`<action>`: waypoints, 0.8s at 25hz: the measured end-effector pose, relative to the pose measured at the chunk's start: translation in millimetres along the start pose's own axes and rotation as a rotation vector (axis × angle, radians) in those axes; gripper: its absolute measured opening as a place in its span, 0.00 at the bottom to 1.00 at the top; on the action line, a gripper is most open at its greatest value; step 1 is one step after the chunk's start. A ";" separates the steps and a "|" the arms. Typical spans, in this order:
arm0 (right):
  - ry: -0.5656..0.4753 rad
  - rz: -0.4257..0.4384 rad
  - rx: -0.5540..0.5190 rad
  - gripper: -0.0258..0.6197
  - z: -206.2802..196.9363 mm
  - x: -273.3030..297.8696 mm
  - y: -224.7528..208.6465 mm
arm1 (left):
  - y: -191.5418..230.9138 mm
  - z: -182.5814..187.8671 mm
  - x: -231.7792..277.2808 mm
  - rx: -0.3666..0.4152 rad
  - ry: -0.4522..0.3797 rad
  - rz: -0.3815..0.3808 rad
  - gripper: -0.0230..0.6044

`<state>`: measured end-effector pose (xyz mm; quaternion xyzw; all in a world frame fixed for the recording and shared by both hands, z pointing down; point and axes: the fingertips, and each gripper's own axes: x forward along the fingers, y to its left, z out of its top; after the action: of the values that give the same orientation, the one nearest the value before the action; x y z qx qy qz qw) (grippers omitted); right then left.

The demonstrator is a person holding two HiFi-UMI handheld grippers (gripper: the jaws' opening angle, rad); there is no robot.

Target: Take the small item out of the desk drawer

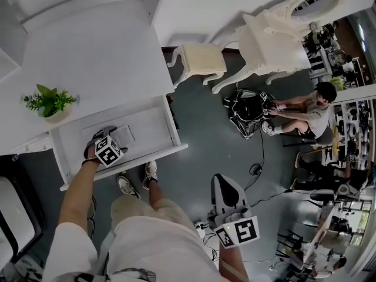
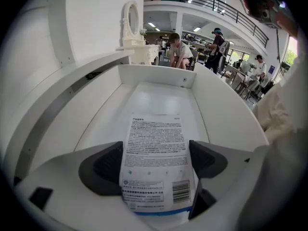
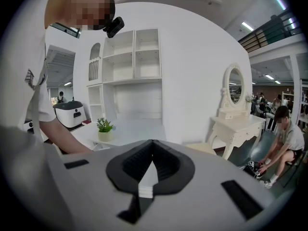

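Closest to the lens, the left gripper (image 2: pixel 155 161) was clenched on a flat white packet (image 2: pixel 154 134) printed with small black text and a barcode. Its dark pads pressed the packet's two long edges. That packet lay flat on the floor of the white desk drawer (image 1: pixel 141 160), which stood pulled out at 9 o'clock in the head view, with the person's arm reaching down into it. By my reading, the opening and the grasp were done. What remained was lifting the packet clear of the drawer, since it had not yet left the bottom. The right gripper (image 3: pixel 151 150) hung idle at 5 o'clock, jaws closed together on nothing, well apart from the drawer.

Beyond the drawer, at 10 o'clock, spread the smooth white desk top (image 1: pixel 94 57), bare but for a small green potted plant (image 1: pixel 50 103) near its front edge. Dark grey flooring (image 1: pixel 202 134) filled the middle. At 1 o'clock stood a cream cushioned stool (image 1: pixel 202 60) and an ornate white dressing table (image 1: pixel 273 37) with an oval mirror. At 3 o'clock a seated person (image 1: pixel 314 113) bent toward a black bag (image 1: pixel 247 107).
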<state>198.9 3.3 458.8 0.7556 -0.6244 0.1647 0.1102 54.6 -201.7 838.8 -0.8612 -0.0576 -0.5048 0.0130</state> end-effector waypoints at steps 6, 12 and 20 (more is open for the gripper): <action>-0.020 0.023 -0.004 0.05 4.4 2.6 9.6 | 8.3 10.0 -18.2 -0.085 -0.075 0.051 0.74; -0.045 0.037 -0.009 0.05 7.1 -2.4 19.1 | 10.9 19.9 -43.8 -0.160 -0.166 0.089 0.74; -0.096 0.052 -0.015 0.05 17.3 -9.6 27.3 | 14.8 26.6 -92.5 -0.247 -0.282 0.166 0.74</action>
<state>172.4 0.3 438.0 0.7452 -0.6497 0.1264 0.0814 34.6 -222.2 745.7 -0.9203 0.0745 -0.3795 -0.0595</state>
